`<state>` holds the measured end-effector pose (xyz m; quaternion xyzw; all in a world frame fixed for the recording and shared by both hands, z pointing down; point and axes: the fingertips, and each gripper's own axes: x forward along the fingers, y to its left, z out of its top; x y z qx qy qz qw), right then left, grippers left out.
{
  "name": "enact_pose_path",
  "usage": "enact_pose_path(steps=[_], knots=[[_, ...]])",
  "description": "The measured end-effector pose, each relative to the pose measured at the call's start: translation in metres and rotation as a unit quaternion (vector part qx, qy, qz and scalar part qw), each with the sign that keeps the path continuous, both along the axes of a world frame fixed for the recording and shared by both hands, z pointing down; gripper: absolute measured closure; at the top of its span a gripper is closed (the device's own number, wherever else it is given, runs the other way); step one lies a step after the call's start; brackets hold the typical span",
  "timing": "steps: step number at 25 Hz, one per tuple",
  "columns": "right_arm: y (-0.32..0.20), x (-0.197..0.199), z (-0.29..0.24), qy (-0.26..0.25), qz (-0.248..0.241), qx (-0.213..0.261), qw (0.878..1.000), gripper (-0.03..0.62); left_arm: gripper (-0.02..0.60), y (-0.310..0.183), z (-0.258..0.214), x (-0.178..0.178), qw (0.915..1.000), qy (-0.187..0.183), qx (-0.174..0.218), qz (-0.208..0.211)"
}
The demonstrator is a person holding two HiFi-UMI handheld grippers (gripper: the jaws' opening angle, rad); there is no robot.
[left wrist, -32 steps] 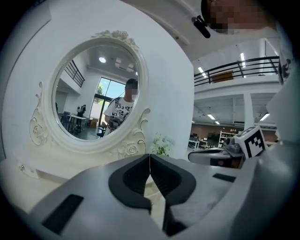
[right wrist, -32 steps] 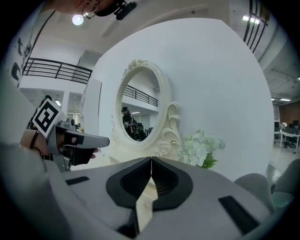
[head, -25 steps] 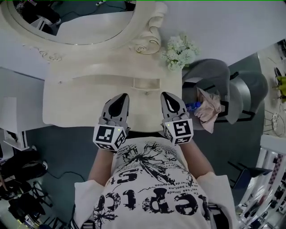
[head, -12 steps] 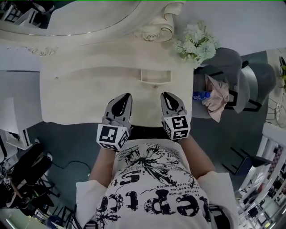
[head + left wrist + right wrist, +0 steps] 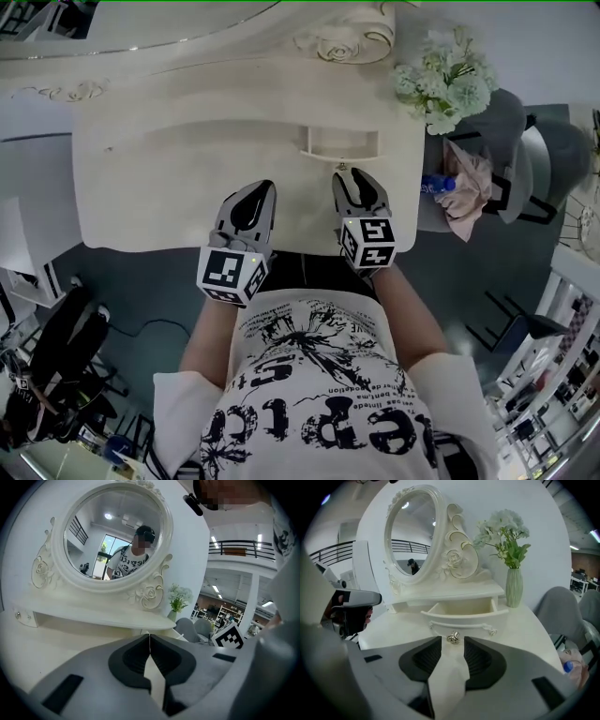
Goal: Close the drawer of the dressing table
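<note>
Cream-white dressing table [image 5: 103,202], drawer-closing task, approach step. The drawer [image 5: 461,609] stands pulled out from the low shelf unit [image 5: 454,591] under the mirror [image 5: 412,531], straight ahead of the right tongs [image 5: 355,180]. Its metal knob [image 5: 453,638] lies in line with the gap between their tips and just beyond them; whether it touches either tip cannot be told. Right tongs: the jaws have just been opening and now stand wide, with nothing between the pads. Left tongs [image 5: 149,641]: jaws pressed together, empty, over the near part of the counter [image 5: 169,187], beside the right pair and left of the drawer. A vase of flowers [image 5: 513,588] stands ahead and to the right of the right tongs, apart from the drawer. Judged stage: drawer not yet pushed. The next move probably calls for bringing the right tongs squarely against the drawer front at the knob, then pushing straight along the slide until the front meets the shelf unit; an off-centre push could skew it.
</note>
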<state>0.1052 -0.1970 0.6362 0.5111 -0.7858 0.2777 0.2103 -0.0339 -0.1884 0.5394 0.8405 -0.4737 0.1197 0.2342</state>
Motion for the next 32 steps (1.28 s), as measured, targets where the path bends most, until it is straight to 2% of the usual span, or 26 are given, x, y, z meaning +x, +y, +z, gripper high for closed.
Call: enact_pose_path(steps=[5,7,15,32], knots=[[-0.004,-0.004,0.010,0.010,0.014,-0.010,1.000,0.450,0.563,0.009,0.016,0.001,0.9998,-0.004,-0.019,0.007],[-0.007,-0.002,0.012,0.021,0.020,-0.014,0.999,0.483,0.563,0.011,0.019,0.002,0.9997,-0.004,-0.021,0.008],[-0.011,-0.003,0.012,0.018,0.011,-0.016,1.000,0.488,0.563,0.014,0.025,0.000,0.9995,-0.002,-0.030,0.004],[-0.070,-0.002,0.013,0.016,0.011,0.001,1.000,0.487,0.563,-0.011,0.033,-0.021,0.9990,-0.024,-0.032,-0.020]])
